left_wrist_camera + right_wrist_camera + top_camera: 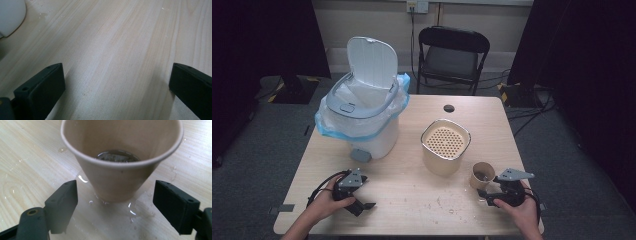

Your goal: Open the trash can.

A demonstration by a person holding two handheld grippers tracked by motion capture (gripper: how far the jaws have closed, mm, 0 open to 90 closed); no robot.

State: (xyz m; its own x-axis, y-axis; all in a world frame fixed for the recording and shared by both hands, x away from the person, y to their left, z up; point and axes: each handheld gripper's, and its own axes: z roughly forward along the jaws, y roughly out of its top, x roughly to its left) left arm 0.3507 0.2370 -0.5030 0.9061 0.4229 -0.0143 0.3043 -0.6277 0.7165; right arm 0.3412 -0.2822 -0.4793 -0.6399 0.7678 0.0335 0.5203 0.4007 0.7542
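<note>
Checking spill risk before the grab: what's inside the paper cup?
The paper cup holds a shallow pool of liquid with a dark soggy lump in it, seen in the right gripper view. Water drops ring its base. Its near wall hides part of the bottom.

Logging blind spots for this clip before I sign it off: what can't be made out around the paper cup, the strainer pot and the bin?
- Paper cup: right gripper view shows liquid over a dark lump; what it is stays unclear.
- Strainer pot: high view, the perforated insert hides whatever lies beneath.
- Bin: high view, the liner and raised lid hide its inside.
- Left gripper: its own view cuts the white bin off at the corner.
</note>
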